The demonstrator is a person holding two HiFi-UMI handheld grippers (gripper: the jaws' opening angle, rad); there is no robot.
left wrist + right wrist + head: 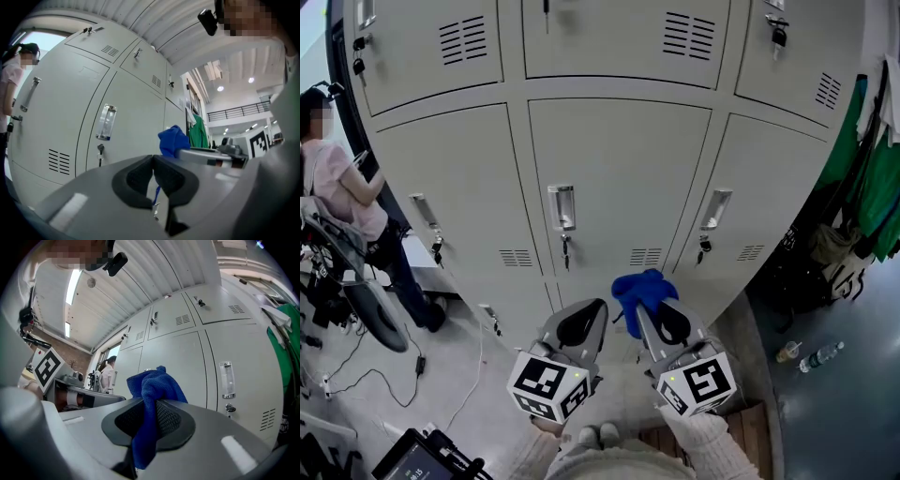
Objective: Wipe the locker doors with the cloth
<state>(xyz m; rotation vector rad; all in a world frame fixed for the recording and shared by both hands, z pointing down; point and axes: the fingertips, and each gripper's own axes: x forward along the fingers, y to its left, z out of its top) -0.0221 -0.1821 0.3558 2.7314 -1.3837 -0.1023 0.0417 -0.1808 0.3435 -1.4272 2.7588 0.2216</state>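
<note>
A blue cloth [642, 291] is pinched in my right gripper [661, 314], its bunched top sticking out past the jaw tips; in the right gripper view the cloth [152, 399] hangs down between the black pads. The grey locker doors [619, 178] stand just ahead, and the cloth is a short way from the middle door, apart from it. My left gripper [586, 319] sits beside the right one with its jaws closed and nothing between them [153, 173]. The cloth [172, 140] also shows to its right.
Each door has a handle [562, 208] with a key lock [565, 246] and vent slots [645, 256]. A person [337, 192] sits at the left near a chair and cables. Green clothing [867, 178] hangs at the right; a bottle [820, 356] lies on the floor.
</note>
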